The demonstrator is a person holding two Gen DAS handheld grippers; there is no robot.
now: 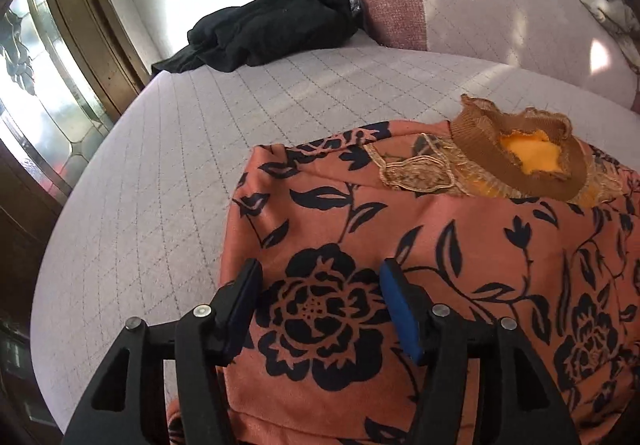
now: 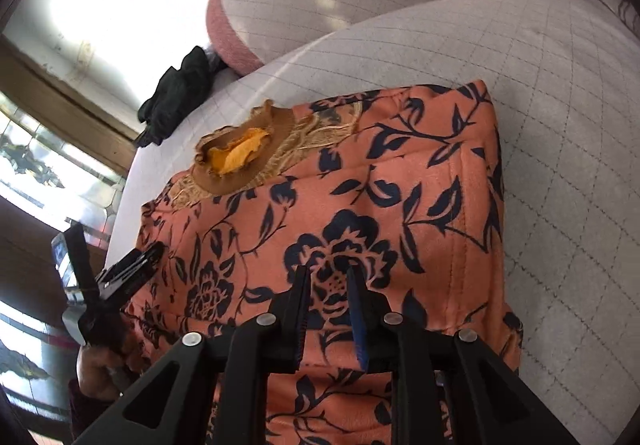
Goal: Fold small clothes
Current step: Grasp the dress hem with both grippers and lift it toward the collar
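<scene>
An orange top with a black flower print (image 1: 400, 229) lies on the quilted grey bed (image 1: 180, 149). Its sides look folded in, and its brown knit collar (image 1: 516, 141) with a yellow lining points away from me. My left gripper (image 1: 320, 277) is open just above the garment's near left part, jaws wide apart, holding nothing. In the right wrist view the same top (image 2: 360, 197) fills the middle. My right gripper (image 2: 330, 277) hovers over its near part with a narrow gap between the jaws, open and empty. The left gripper (image 2: 120, 269) shows at the garment's left edge.
A heap of black clothing (image 1: 276, 29) lies at the bed's far left corner, also in the right wrist view (image 2: 176, 93). A pink and grey pillow (image 1: 460, 1) lies along the far side. A wooden glass-panelled door (image 1: 52, 57) stands left of the bed.
</scene>
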